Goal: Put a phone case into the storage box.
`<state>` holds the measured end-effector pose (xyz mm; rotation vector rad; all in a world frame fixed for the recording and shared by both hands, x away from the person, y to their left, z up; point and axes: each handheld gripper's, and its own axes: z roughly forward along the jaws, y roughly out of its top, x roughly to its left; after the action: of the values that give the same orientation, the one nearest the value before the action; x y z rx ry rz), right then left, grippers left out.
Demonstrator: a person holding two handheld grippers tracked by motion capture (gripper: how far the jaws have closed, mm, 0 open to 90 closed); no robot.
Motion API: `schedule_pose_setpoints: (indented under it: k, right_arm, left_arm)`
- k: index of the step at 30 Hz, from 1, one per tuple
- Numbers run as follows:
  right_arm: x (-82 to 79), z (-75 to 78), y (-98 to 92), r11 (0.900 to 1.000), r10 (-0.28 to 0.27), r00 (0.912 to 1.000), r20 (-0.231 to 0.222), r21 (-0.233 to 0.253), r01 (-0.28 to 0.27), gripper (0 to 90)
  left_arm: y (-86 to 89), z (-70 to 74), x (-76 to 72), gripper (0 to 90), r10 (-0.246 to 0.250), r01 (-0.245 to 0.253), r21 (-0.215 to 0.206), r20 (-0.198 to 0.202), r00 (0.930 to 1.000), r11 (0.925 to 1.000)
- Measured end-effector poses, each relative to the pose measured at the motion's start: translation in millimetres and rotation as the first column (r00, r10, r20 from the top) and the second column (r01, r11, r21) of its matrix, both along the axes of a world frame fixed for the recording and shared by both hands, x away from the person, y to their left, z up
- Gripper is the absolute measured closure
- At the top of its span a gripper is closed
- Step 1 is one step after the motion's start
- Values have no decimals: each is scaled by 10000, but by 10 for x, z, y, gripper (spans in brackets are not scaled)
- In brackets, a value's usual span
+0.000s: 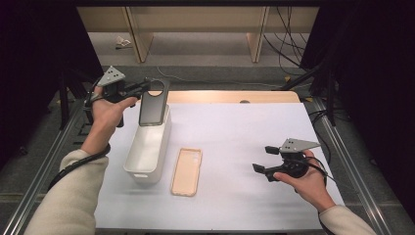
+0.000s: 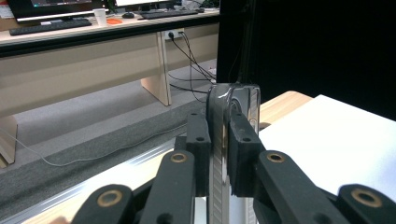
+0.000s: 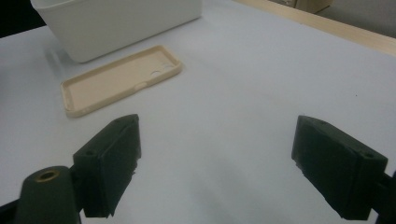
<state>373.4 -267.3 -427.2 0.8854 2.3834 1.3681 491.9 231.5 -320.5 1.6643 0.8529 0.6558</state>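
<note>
My left gripper (image 1: pixel 147 87) is shut on the top edge of a dark grey phone case (image 1: pixel 153 104), which hangs upright over the far end of a white bin (image 1: pixel 147 147). In the left gripper view the case (image 2: pixel 219 116) is pinched edge-on between the pads (image 2: pixel 198 140). A beige phone case (image 1: pixel 186 171) lies flat on the white table cover, just right of the bin. My right gripper (image 1: pixel 265 159) hovers open over the right side of the table, with nothing between its fingers; in its own view the beige case (image 3: pixel 119 79) and the bin (image 3: pixel 116 23) lie ahead.
The white cover (image 1: pixel 244 142) lies over a wooden table whose far edge (image 1: pixel 230 96) shows. Metal frame rails (image 1: pixel 342 147) run along both sides. Beyond the table are grey carpet, desk legs and cables (image 1: pixel 288 44).
</note>
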Motion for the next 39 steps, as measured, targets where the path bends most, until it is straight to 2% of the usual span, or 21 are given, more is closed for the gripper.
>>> schedule_pose_setpoints:
  k: [13, 21, 31, 39]
  right_arm:
    - [2, 2, -7, 10000, 5, 10000, -6, 15, -5, 165]
    - [-5, 3, 0, 10000, 23, 10000, 32, 25, -23, 165]
    - [-15, 10, 7, 10000, 73, 10000, 27, 37, -73, 164]
    - [-14, 9, 4, 10000, 77, 10000, 23, 50, -77, 165]
  left_arm:
    - [-16, -29, 91, 804, 60, -60, 26, -91, 9999, 10000]
    - [-29, -49, 127, 804, 66, -61, 274, -147, 9999, 9996]
    - [-5, -90, 178, 804, 257, -253, 215, -203, 9995, 9994]
    - [-34, -114, 211, 803, 241, -232, 355, -230, 9994, 9991]
